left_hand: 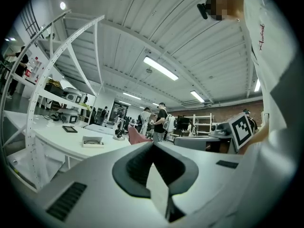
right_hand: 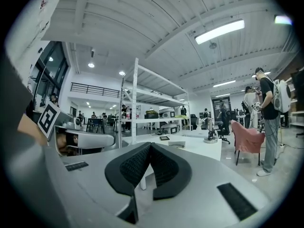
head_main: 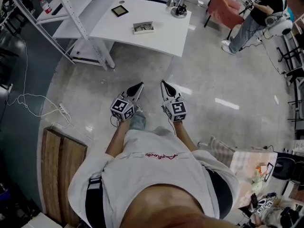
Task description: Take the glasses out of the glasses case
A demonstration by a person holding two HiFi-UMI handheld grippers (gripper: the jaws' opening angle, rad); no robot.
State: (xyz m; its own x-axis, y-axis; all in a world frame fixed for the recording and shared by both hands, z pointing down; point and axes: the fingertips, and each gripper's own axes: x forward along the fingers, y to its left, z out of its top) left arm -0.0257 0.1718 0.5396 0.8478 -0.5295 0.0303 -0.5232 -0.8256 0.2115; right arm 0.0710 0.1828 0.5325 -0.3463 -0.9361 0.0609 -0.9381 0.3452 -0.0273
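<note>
We see the glasses case as a small, pale, shallow rectangular box lying flat on the white table, approx. mid-top and nr the edge facing us. It looks open from above, and a darker shape lies inside, prob. the glasses, though too small to confirm. L to R on the table: a dark square pad beyond-left of the case, then the case, then a small metallic gadget nr the table's right corner. Both tools are well short of the table, over the floor, pointing twd it. Left gripper: jaws clenched tip to tip, nothing btwn them. Right gripper, just beside it, is likewise clenched and empty. In the left gripper view the case sits on the table left of the jaw tips; in the right gripper view, just right of them.
</note>
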